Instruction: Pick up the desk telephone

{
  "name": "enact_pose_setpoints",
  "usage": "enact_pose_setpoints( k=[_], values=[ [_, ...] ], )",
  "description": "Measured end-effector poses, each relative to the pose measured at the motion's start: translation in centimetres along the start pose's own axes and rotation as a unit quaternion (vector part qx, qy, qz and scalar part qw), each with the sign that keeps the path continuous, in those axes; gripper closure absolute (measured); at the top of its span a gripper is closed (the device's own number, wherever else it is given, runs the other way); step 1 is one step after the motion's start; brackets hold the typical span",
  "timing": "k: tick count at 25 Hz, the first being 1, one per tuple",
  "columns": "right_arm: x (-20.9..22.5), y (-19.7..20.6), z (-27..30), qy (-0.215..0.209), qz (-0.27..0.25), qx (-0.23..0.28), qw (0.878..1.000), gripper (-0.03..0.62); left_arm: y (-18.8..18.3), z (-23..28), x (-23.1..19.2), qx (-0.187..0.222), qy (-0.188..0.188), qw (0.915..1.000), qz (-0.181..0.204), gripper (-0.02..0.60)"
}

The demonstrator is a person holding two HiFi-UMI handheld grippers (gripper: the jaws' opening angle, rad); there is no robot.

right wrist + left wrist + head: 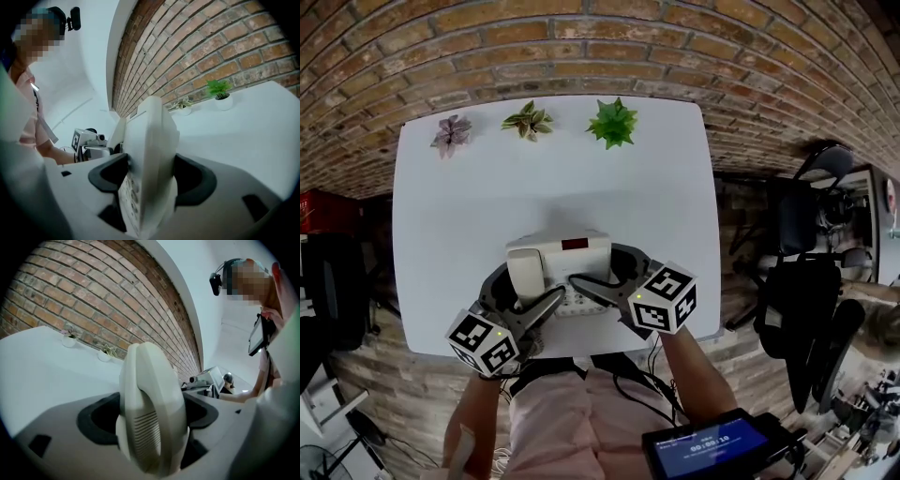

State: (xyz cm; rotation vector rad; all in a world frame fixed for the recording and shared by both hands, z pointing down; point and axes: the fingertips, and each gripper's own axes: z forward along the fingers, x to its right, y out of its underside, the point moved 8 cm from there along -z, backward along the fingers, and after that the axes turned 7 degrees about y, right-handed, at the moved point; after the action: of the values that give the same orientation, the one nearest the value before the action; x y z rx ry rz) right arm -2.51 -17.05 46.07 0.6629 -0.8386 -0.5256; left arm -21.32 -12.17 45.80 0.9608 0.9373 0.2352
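A white desk telephone (559, 264) with a small dark display lies near the front edge of the white table (469, 216). My left gripper (530, 283) is at its left side, jaws closed around the handset (151, 397), which fills the gap between the two black pads. My right gripper (598, 265) is at the phone's right side. In the right gripper view the keypad edge of the telephone (147, 154) stands between the pads, touching both. The phone's underside is hidden.
Three small potted plants stand along the table's far edge: purple (452, 132), variegated (528, 120), green (612, 123). A brick wall runs behind them. A black chair (811, 281) stands to the right, and a dark screen device (708, 448) is at the bottom right.
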Motion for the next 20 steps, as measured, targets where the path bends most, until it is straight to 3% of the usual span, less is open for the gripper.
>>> enact_pose_setpoints(
  k=[20],
  values=[
    [-6.3,-7.1,-7.5,0.001,-0.071,0.045,0.996,0.283,-7.4,-2.7,8.8,0.049,-0.026,0.9975,0.045,0.170]
  ],
)
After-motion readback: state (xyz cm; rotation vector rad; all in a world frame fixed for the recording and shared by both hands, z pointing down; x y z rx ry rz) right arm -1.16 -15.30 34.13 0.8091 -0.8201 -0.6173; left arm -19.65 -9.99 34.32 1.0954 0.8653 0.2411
